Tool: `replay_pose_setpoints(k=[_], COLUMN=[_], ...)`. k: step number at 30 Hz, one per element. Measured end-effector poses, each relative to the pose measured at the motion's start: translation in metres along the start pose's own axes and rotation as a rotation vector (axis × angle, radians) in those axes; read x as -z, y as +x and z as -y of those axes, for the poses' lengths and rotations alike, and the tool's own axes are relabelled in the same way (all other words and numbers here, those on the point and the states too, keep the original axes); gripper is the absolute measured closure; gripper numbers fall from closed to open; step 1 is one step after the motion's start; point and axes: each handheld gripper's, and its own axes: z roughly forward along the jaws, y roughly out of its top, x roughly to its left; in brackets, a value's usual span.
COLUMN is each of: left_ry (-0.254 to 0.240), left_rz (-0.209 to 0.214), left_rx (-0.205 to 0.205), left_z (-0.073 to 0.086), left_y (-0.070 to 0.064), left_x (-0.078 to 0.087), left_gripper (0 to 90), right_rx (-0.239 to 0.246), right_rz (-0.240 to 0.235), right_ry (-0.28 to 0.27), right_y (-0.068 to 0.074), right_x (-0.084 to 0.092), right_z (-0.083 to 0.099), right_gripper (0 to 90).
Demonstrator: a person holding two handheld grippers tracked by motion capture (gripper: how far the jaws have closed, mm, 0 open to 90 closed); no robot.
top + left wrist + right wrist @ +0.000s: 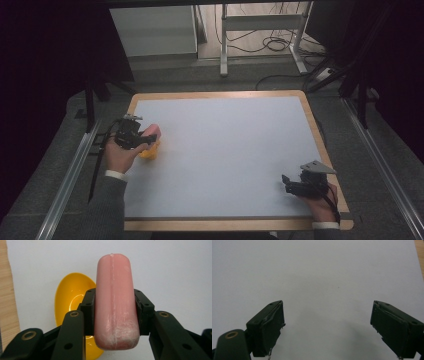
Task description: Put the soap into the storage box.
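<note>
From the high view, the left gripper (145, 140) is holding a pink sausage (151, 132) over a yellow bowl (149, 151) near the table's (225, 145) left edge. Left gripper view: jaws are squeezing it (upright). Right gripper view: the right gripper (327, 327) is gaping wide above bare table.

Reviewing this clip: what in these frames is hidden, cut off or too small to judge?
- Yellow bowl: in the left gripper view the pink sausage and left claw cover its right side; the bottom edge cuts it off.
- Same bowl in the high view: small, mostly behind the hand, so whether the sausage touches it is unclear.
- Right claw: the bottom edge of its own view cuts off the jaw bases; in the high view it is too small for pad detail.
</note>
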Motion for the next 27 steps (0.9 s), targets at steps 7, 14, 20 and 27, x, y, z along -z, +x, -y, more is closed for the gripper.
replay_pose_setpoints(k=[7, 14, 20, 27], left_ry=[0.01, 0.022, 0.029, 0.031], left_rz=[-0.017, -0.025, -0.033, -0.044], left_rx=[0.011, 0.024, 0.033, 0.039], left_z=[0.0, 0.003, 0.005, 0.005], left_y=[0.006, 0.012, 0.016, 0.018], left_x=[-0.004, -0.01, -0.014, -0.017], left_gripper=[60.0, 60.0, 60.0, 60.0], right_rx=[0.0, 0.002, 0.003, 0.006], right_rz=[0.003, 0.004, 0.006, 0.009], right_ry=[0.001, 0.004, 0.004, 0.007], right_y=[0.0, 0.0, 0.0, 0.0], right_x=[0.0, 0.0, -0.001, -0.001], right_z=[0.0, 0.0, 0.0, 0.001], right_gripper=[11.5, 11.5, 11.5, 11.5])
